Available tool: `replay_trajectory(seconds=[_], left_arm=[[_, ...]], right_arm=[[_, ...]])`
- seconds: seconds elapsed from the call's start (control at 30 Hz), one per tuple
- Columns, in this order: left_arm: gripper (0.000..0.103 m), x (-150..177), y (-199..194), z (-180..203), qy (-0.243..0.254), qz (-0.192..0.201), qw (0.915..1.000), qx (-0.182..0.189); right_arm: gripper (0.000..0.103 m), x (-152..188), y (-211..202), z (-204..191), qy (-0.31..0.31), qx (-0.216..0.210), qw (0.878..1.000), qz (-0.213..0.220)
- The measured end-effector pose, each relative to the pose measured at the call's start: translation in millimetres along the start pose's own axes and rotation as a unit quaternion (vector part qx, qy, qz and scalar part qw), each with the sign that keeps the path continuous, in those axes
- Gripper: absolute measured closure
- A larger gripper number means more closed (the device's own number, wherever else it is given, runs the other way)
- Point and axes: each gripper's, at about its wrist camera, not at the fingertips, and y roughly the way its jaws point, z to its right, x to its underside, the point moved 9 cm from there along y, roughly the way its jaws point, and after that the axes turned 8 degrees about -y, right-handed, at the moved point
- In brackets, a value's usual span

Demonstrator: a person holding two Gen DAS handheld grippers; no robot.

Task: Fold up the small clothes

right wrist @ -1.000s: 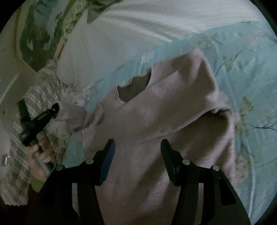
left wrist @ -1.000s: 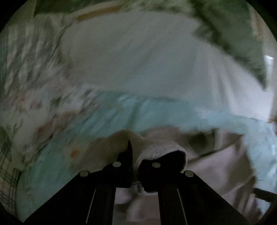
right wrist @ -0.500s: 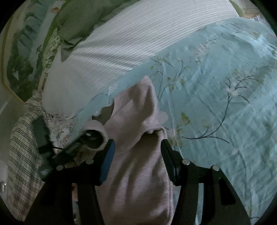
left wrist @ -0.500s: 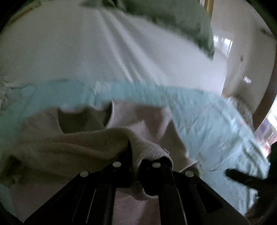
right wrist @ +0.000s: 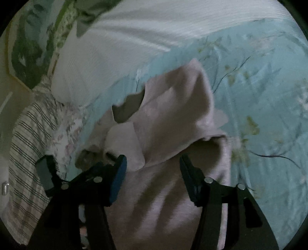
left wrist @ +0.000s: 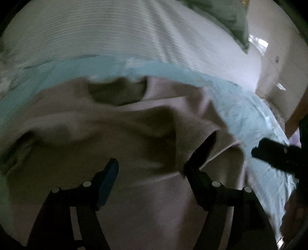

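Nearest the left wrist camera, the left tool [left wrist: 150,169] has its jaws opening wide over the pink sweater [left wrist: 134,134], and no cloth sits between its pads; a second ago those jaws were pinched tight on the ribbed cuff of a sleeve, so the sleeve has just been let go. That sleeve [right wrist: 123,142] now lies folded across the sweater's chest, its cuff end resting just ahead of the right tool [right wrist: 152,165], whose jaws are easing a little wider and also hold nothing, hovering above the body of the garment. The right sleeve [right wrist: 196,107] is likewise turned inward, its open cuff [left wrist: 207,142] showing dark beside the left tool's right finger. Judging from this, both sleeves are in and the next step is probably to fold the body up from the hem, though the left sleeve looks bunched and may want smoothing first. A little farther on, the neckline [left wrist: 117,92] gapes toward the head of the bed. The sweater lies on a pale blue floral bedspread [right wrist: 259,86], which spreads off to the right. Beyond it sits a white ribbed pillow [left wrist: 96,34], and past that a green cushion [left wrist: 221,15], blurred by the hand's motion.
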Motion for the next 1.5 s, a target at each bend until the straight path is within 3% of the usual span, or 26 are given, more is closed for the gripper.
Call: replay_trajectory(seconds=[0.13, 0.27, 0.37, 0.53, 0.63, 0.7, 0.73, 0.77, 0.87, 0.97, 1.07, 1.17, 1.23, 1.33, 1.43, 1.5], left_arm=[[0.031, 1.7, -10.9, -77.3, -0.054, 0.003, 0.9971, -0.054], [0.033, -0.3, -19.7, -143.4, -0.134, 0.002, 0.9890, -0.062], [0.034, -1.5, -28.8, -168.6, -0.131, 0.019, 0.9866, -0.095], [0.051, -0.4, -25.2, -197.4, -0.155, 0.012, 0.9823, -0.103], [0.055, -5.2, -24.2, -201.3, -0.181, 0.017, 0.9773, -0.108], [0.055, -5.2, -28.2, -204.0, -0.200, 0.020, 0.9737, -0.108], [0.055, -5.3, -27.9, -204.5, -0.206, 0.021, 0.9718, -0.113], [0.055, -4.9, -27.9, -204.2, -0.207, 0.022, 0.9710, -0.117], [0.055, -6.0, -25.5, -201.1, -0.211, 0.021, 0.9690, -0.127], [0.055, -11.6, -20.7, -192.0, -0.202, 0.018, 0.9713, -0.124], [0.057, -16.2, -17.9, -195.1, -0.190, 0.017, 0.9705, -0.147], [0.080, -14.2, -20.0, -215.8, -0.228, 0.016, 0.9613, -0.154], [0.084, -12.2, -23.6, -220.4, -0.245, 0.021, 0.9585, -0.144], [0.090, -5.7, -29.4, -218.9, -0.233, 0.025, 0.9590, -0.159], [0.094, 0.6, -35.9, -221.1, -0.236, 0.031, 0.9575, -0.163], [0.098, 4.6, -42.8, -225.7, -0.241, 0.039, 0.9559, -0.164]], right_arm=[[0.041, -3.2, 22.0, -10.5, -0.006, -0.004, 1.000, -0.017], [0.036, -1.5, 40.0, -23.7, -0.018, -0.005, 0.999, -0.031], [0.034, 3.3, 51.9, -31.7, -0.026, -0.008, 0.999, -0.043], [0.023, 9.9, 65.7, -62.1, -0.079, -0.014, 0.995, -0.052], [0.022, 14.6, 80.6, -71.7, -0.125, 0.026, 0.990, -0.063], [0.035, 14.8, 92.8, -68.5, -0.146, 0.057, 0.985, -0.071], [0.076, 14.3, 98.0, -67.3, -0.153, 0.058, 0.984, -0.076], [0.098, 11.9, 101.9, -64.6, -0.154, 0.060, 0.983, -0.082], [0.098, -13.3, 84.2, -68.5, -0.151, 0.032, 0.987, -0.044], [0.098, -55.7, 30.7, -74.4, -0.132, -0.009, 0.990, 0.037], [0.098, -84.5, -14.7, -57.0, -0.113, -0.005, 0.989, 0.096], [0.098, -90.3, -21.7, -15.2, -0.079, 0.023, 0.992, 0.091], [0.098, -82.0, -7.2, 14.8, -0.052, 0.040, 0.996, 0.067], [0.098, -63.1, 17.2, 47.3, -0.029, 0.062, 0.997, 0.031], [0.098, -55.3, 14.0, 63.2, 0.004, 0.058, 0.998, 0.039], [0.098, -53.2, 6.5, 73.9, 0.008, 0.082, 0.996, 0.043]])
